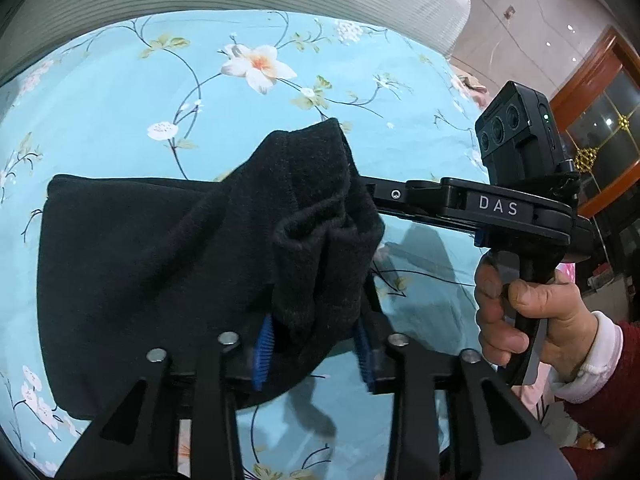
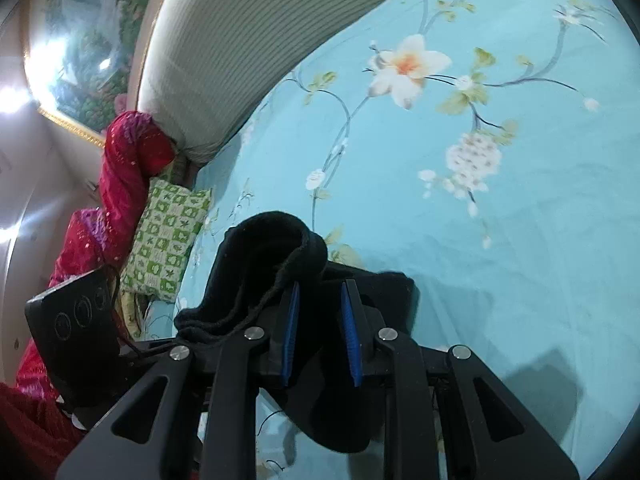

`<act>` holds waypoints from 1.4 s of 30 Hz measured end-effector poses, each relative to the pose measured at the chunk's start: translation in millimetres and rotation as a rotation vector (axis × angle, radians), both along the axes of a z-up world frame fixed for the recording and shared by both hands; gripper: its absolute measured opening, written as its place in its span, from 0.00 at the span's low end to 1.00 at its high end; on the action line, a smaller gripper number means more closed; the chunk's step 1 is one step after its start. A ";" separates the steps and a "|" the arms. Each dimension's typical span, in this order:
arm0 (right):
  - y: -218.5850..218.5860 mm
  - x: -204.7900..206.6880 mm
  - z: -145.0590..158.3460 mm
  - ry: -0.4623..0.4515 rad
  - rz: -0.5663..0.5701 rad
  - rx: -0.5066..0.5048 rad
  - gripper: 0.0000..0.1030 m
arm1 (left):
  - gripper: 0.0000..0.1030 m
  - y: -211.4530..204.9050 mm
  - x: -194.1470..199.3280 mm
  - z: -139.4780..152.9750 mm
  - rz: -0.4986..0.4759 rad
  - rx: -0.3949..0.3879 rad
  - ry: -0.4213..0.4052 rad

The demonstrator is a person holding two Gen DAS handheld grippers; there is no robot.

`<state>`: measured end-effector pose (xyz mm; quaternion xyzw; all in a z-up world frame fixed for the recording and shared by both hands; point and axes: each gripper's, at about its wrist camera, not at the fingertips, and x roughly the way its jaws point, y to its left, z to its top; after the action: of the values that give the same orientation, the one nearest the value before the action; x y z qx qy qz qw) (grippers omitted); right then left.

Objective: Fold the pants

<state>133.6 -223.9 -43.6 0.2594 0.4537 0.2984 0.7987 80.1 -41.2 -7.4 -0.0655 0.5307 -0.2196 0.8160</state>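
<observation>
two handheld grippers work over a pair of black pants (image 1: 160, 260) on a bed covered by a light blue floral sheet (image 1: 120, 92).

from the left wrist camera, the left gripper (image 1: 314, 350) points down at the dark fabric. its two blue-padded fingers (image 1: 262, 354) stand apart, with a bunched fold of the pants hanging between them; the pads do not look pressed against the cloth. most of the garment lies flat on the sheet to the left of the fingers, while a raised hump of fabric stands up near the middle. on the right of this view, the right gripper (image 1: 372, 196) reaches in sideways, its tip buried in that raised cloth. a hand (image 1: 520, 312) in a red sleeve with a white cuff grips its handle.

from the right wrist camera, the right gripper's blue pads (image 2: 352, 336) sit close together with black fabric between them, and they appear clamped on the pants (image 2: 256, 276). a rolled hem curls over its left finger. a ribbed white headboard (image 2: 240, 52) curves behind the bed, with a green patterned pillow (image 2: 168, 240) and red cloth (image 2: 128, 176) beside it at left.
</observation>
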 end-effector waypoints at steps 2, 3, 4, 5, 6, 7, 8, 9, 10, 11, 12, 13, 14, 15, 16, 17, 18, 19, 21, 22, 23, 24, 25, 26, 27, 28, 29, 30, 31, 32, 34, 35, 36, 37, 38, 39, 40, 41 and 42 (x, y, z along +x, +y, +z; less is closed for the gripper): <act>-3.7 -4.5 1.6 0.010 -0.025 -0.006 0.24 | 0.48 -2.4 0.3 -1.1 -0.011 -0.016 0.015; -5.0 -6.2 2.8 0.013 -0.036 -0.010 0.27 | 0.50 -3.3 0.1 -1.3 -0.015 -0.022 0.020; -6.0 -7.8 4.3 0.016 -0.046 -0.018 0.33 | 0.51 -4.1 0.5 -1.2 -0.017 -0.024 0.022; -7.7 -10.0 6.3 0.016 -0.058 -0.029 0.36 | 0.52 -5.0 0.6 -0.3 -0.020 -0.025 0.023; -9.5 -11.9 8.0 0.015 -0.070 -0.041 0.44 | 0.53 -5.2 0.1 0.5 -0.023 -0.030 0.023; -12.2 -14.1 10.1 0.018 -0.088 -0.057 0.53 | 0.53 -4.8 -1.0 2.0 -0.026 -0.038 0.023; -14.5 -16.1 11.4 0.020 -0.103 -0.065 0.56 | 0.54 -3.7 -2.6 3.8 -0.028 -0.045 0.022; -17.4 -17.9 12.6 0.020 -0.116 -0.062 0.61 | 0.55 -3.3 -3.2 5.3 -0.029 -0.051 0.020; -20.8 -19.9 14.1 0.019 -0.131 -0.055 0.66 | 0.57 -2.3 -4.8 7.5 -0.031 -0.055 0.018; -23.8 -21.5 15.4 0.020 -0.147 -0.054 0.68 | 0.59 -1.3 -5.7 10.1 -0.031 -0.061 0.015; -26.4 -23.4 17.2 0.020 -0.162 -0.055 0.71 | 0.59 -0.3 -6.6 12.2 -0.031 -0.067 0.011; -29.2 -25.7 18.9 0.022 -0.178 -0.051 0.72 | 0.59 1.1 -7.5 14.7 -0.031 -0.073 0.005; -30.5 -27.2 20.1 0.023 -0.188 -0.045 0.73 | 0.59 2.6 -8.1 16.9 -0.029 -0.076 -0.002; -31.1 -28.5 21.1 0.025 -0.194 -0.042 0.74 | 0.60 3.7 -8.1 18.7 -0.027 -0.077 -0.006; -30.9 -29.8 22.3 0.025 -0.199 -0.042 0.75 | 0.60 5.3 -9.2 20.5 -0.023 -0.078 -0.010; -30.6 -31.4 23.4 0.025 -0.204 -0.044 0.76 | 0.61 8.2 -9.6 22.2 -0.016 -0.078 -0.013; -29.9 -32.6 24.4 0.024 -0.206 -0.047 0.77 | 0.61 12.8 -11.8 25.0 -0.008 -0.080 -0.016; -28.4 -34.1 25.4 0.025 -0.211 -0.054 0.78 | 0.62 16.0 -11.2 25.7 0.001 -0.081 -0.016; -24.4 -36.7 27.8 0.022 -0.210 -0.074 0.79 | 0.62 23.8 -7.7 25.3 0.029 -0.082 -0.013; -21.0 -38.1 29.2 0.017 -0.205 -0.083 0.80 | 0.63 28.2 -6.9 25.2 0.044 -0.081 -0.012; -16.9 -39.7 30.8 0.012 -0.198 -0.093 0.80 | 0.63 31.6 -7.4 24.7 0.053 -0.082 -0.010; -13.1 -41.1 32.1 0.009 -0.191 -0.104 0.81 | 0.63 39.3 -10.8 25.1 0.068 -0.085 -0.005; -8.2 -42.5 34.2 0.002 -0.183 -0.119 0.82 | 0.63 45.7 -10.2 24.3 0.084 -0.090 0.000; -4.8 -43.5 35.8 -0.003 -0.180 -0.129 0.82 | 0.63 51.3 -10.8 24.3 0.098 -0.092 0.002; -1.2 -45.0 38.1 -0.011 -0.181 -0.141 0.82 | 0.63 55.7 -10.7 24.1 0.110 -0.091 0.003; 2.3 -46.6 40.5 -0.019 -0.179 -0.152 0.84 | 0.63 60.6 -10.8 24.2 0.122 -0.090 0.003; 7.0 -47.9 43.4 -0.028 -0.174 -0.161 0.85 | 0.63 65.3 -11.3 24.5 0.135 -0.089 0.002; 10.0 -48.9 44.9 -0.032 -0.170 -0.166 0.86 | 0.64 71.2 -11.5 24.4 0.151 -0.089 0.003; 14.0 -49.3 46.7 -0.036 -0.167 -0.175 0.87 | 0.64 77.0 -11.2 23.9 0.167 -0.089 0.005; 17.5 -49.4 47.6 -0.037 -0.165 -0.182 0.88 | 0.65 82.5 -10.6 22.6 0.181 -0.091 0.008; 22.8 -49.5 47.8 -0.035 -0.160 -0.184 0.88 | 0.65 91.7 -9.8 21.3 0.206 -0.094 0.012; 25.7 -49.2 46.9 -0.030 -0.157 -0.185 0.88 | 0.65 96.2 -10.1 21.1 0.218 -0.096 0.012; 27.4 -49.2 46.2 -0.026 -0.157 -0.188 0.88 | 0.66 99.9 -11.0 21.4 0.226 -0.096 0.012; 29.5 -49.4 45.2 -0.021 -0.156 -0.191 0.88 | 0.67 104.3 -10.9 21.0 0.237 -0.097 0.012; 31.2 -49.1 43.3 -0.013 -0.156 -0.194 0.88 | 0.68 107.1 -11.2 21.2 0.246 -0.098 0.013; 32.6 -49.2 42.6 -0.008 -0.158 -0.196 0.88 | 0.69 110.8 -11.2 20.6 0.255 -0.101 0.015; 33.6 -48.7 41.0 0.001 -0.160 -0.196 0.88 | 0.69 114.3 -11.3 20.1 0.262 -0.104 0.017; 34.4 -48.3 39.8 0.007 -0.162 -0.194 0.88 | 0.70 118.6 -10.4 19.0 0.272 -0.109 0.019; 35.4 -48.2 39.2 0.012 -0.165 -0.192 0.88 | 0.70 121.9 -9.4 18.2 0.279 -0.111 0.020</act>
<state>85.3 -188.5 -4.4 0.2198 0.4619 0.1854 0.8390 70.7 80.7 10.8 -0.1856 0.5116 -0.1323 0.8285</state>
